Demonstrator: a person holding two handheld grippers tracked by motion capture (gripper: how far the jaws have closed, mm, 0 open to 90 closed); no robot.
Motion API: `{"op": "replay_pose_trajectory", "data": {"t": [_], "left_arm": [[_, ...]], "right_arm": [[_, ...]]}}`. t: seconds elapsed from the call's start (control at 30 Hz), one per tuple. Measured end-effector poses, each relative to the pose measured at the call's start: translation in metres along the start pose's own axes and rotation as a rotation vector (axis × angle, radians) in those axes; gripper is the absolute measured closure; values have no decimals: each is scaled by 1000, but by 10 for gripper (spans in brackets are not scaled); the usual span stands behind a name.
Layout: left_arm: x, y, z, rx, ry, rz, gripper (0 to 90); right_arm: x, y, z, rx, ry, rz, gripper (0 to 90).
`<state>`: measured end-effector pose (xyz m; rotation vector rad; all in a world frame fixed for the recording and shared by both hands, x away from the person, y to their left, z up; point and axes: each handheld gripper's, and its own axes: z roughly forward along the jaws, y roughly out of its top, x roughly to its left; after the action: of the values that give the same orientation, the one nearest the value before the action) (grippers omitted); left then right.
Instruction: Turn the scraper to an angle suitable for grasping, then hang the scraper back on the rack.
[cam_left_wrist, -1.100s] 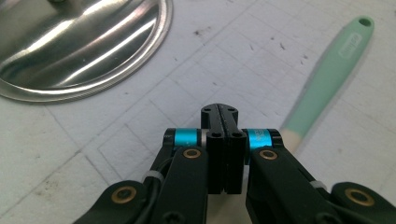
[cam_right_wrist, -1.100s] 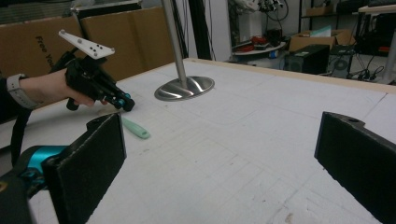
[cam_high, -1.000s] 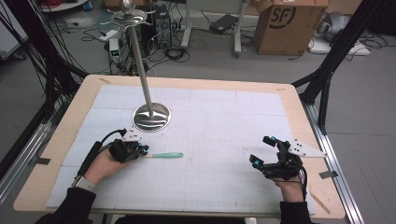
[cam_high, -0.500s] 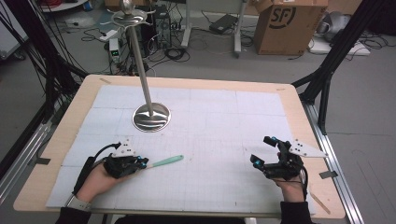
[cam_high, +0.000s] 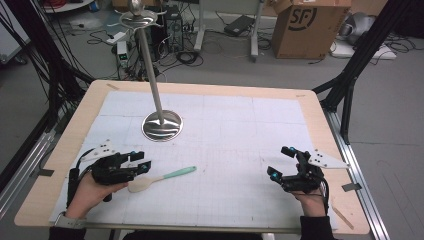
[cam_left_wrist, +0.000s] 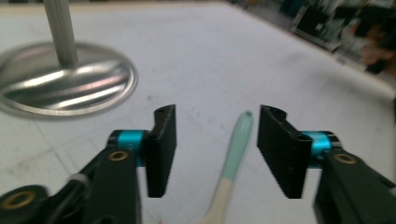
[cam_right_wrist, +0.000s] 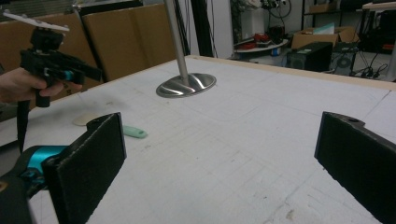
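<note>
Spatula (cam_high: 161, 179), flat cream blade, mint handle, lies on white mat (cam_high: 235, 150).

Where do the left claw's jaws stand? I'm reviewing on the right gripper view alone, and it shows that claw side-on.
Observer: The left claw is open. Its jaws have just been opening, and the spatula lies between them, untouched by either pad.
Operator: Is it lifted at all?
Observer: No. The high view shows it lying on the table, cream head nearest that claw, teal handle pointing away.
Operator: My view crops the pole. What tops it?
Observer: The pole carries a small disc with a knob above it.
</note>
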<state>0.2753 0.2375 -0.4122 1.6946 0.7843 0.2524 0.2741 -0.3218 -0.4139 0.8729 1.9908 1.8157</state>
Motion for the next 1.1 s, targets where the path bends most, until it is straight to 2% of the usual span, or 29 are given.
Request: {"op": "replay_pose_trajectory", "data": {"t": [0.03,0.07,0.1,0.13,0.2,0.23,0.3,0.37,0.5,0.7,0.9,1.07,1.1], "left_arm": [[-1,0,-4,-35,-6,7,374],[-2,0,-7,-54,-2,13,265],[-5,-1,-13,-87,17,56,216],[-5,-1,-13,-87,17,56,194],[-8,-2,-19,-139,51,116,181],[-8,-3,-21,-168,63,131,168],[-7,-3,-24,-187,63,133,148],[-6,-2,-25,-180,59,120,138],[-6,2,-19,-104,28,128,139],[-11,12,0,89,-48,186,143],[-13,18,18,244,-99,227,150],[-13,22,31,359,-126,238,169],[-13,22,33,382,-134,230,169]], "right_arm": [[0,0,0,0,0,0,9],[0,0,0,2,-2,4,9],[0,0,0,3,-1,5,9],[0,0,0,4,2,7,10],[1,0,1,6,1,3,9],[1,-1,2,10,2,5,9],[1,-1,2,10,1,3,9],[1,-1,2,12,0,2,10],[1,-1,2,16,0,1,10],[1,-1,2,15,1,2,9],[1,-1,2,16,9,4,10],[1,-1,2,17,11,5,9],[1,-1,2,17,11,5,9]]}}
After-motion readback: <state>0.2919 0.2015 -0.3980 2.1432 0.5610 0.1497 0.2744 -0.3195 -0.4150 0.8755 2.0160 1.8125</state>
